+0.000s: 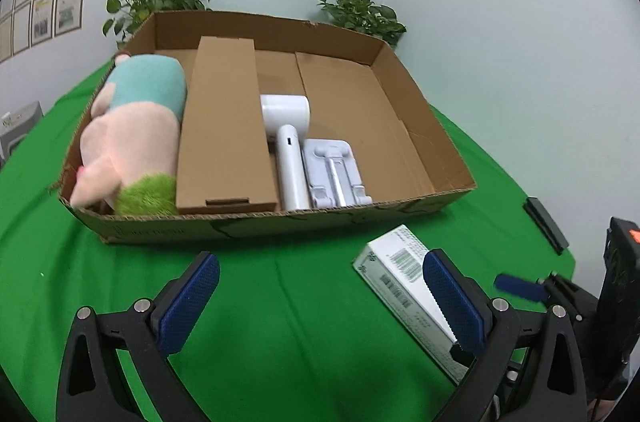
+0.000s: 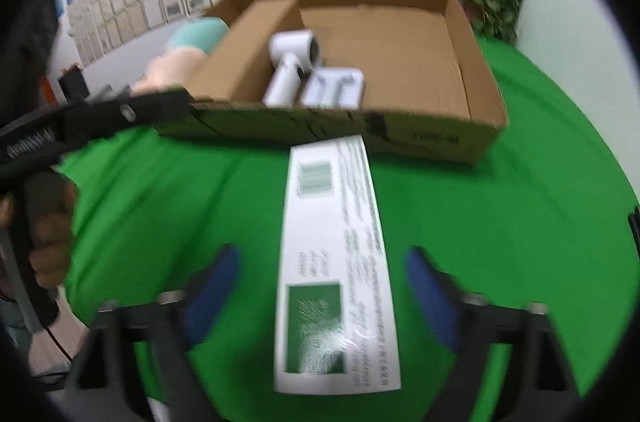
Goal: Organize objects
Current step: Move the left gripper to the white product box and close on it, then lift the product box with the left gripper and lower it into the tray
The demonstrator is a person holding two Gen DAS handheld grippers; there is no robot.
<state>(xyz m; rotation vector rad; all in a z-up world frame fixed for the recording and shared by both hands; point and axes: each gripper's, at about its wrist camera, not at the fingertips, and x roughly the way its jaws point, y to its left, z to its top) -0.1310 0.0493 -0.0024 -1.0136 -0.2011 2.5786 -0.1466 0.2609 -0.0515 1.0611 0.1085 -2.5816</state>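
Now my right tongs [image 2: 320, 298] stand wide apart around the near end of the white carton [image 2: 336, 262], a blue pad on either side and neither one pressing on it, so the carton lies free on the green desk [image 2: 520, 242]. It lies lengthwise, its far end just short of the near wall of the cardboard tray [image 2: 440, 142], the last loose thing I can see outside the tray. I read this straddle as lining up for a grip across the narrow width, which is the only way these pads could span it.

My left tongs [image 1: 320, 298] are apart too and hold nothing; they hang over bare cloth to the left of the carton, whose left edge sits behind my right-hand pad [image 1: 452, 298] in that view. I judge they are kept low and clear so as not to get in the way.

Inside the tray things are packed in rows from the left: the plush toy [image 1: 132, 134] against the left wall, the long brown box [image 1: 224, 126] beside it, then the white hair dryer [image 1: 288, 142] and the white phone stand [image 1: 336, 170] side by side at the near wall. That leaves the right part of the tray floor bare, and I take that gap as the natural place for the carton, laid parallel to the rest.

Motion blur in the right view hides how squarely the pads sit.
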